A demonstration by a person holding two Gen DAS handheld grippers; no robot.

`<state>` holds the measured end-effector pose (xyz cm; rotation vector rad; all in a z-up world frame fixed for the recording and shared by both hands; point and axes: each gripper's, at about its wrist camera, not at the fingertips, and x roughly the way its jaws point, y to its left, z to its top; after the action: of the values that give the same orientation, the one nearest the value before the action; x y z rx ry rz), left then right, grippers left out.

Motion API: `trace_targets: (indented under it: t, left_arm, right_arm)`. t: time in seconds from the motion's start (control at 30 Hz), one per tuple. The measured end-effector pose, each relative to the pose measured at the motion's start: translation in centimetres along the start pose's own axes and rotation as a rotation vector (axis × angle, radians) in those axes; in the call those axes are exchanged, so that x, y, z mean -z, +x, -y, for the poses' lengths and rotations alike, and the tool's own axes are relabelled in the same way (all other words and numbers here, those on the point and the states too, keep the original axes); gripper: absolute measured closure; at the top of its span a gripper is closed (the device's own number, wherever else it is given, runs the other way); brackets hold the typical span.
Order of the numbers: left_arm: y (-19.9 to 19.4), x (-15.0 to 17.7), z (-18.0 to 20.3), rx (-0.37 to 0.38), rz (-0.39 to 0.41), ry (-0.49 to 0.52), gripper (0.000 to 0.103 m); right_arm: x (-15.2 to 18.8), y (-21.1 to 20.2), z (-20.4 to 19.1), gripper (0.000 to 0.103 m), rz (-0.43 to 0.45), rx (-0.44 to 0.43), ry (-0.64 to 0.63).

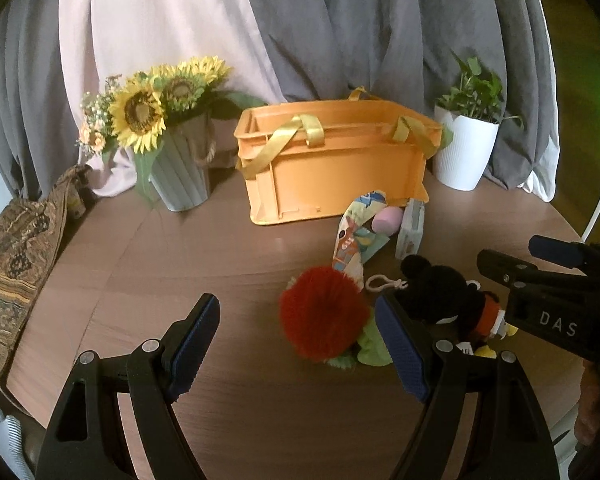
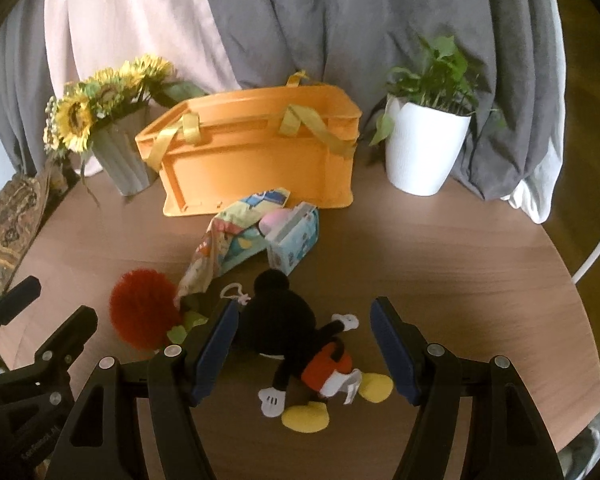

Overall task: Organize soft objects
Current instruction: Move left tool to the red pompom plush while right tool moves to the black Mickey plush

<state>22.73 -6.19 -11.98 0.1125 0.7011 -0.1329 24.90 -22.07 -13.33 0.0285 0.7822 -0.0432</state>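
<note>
Soft toys lie mid-table, none yet in the orange basket (image 2: 256,156) near the far edge: mouse doll (image 2: 300,344), red pompom (image 1: 322,314), patterned cloth (image 2: 228,240). Left gripper (image 1: 300,344) and right gripper (image 2: 304,348) both gape empty; everything remains undone.

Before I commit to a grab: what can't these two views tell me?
- Orange crate interior: both views, hidden by its near wall.
- Red fuzzy toy lower edge: left wrist view, behind a left claw finger.
- Pink item: mostly covered by patterned cloth and small box.
</note>
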Motion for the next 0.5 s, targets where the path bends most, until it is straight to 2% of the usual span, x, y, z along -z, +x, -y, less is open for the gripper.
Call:
trace_targets:
  t: [0.5]
  left_arm:
    - [3.8, 0.2, 0.1, 0.052, -0.039, 0.007, 0.023]
  right_arm:
    - [0.2, 4.1, -1.1, 0.033, -0.035, -0.039, -0.022]
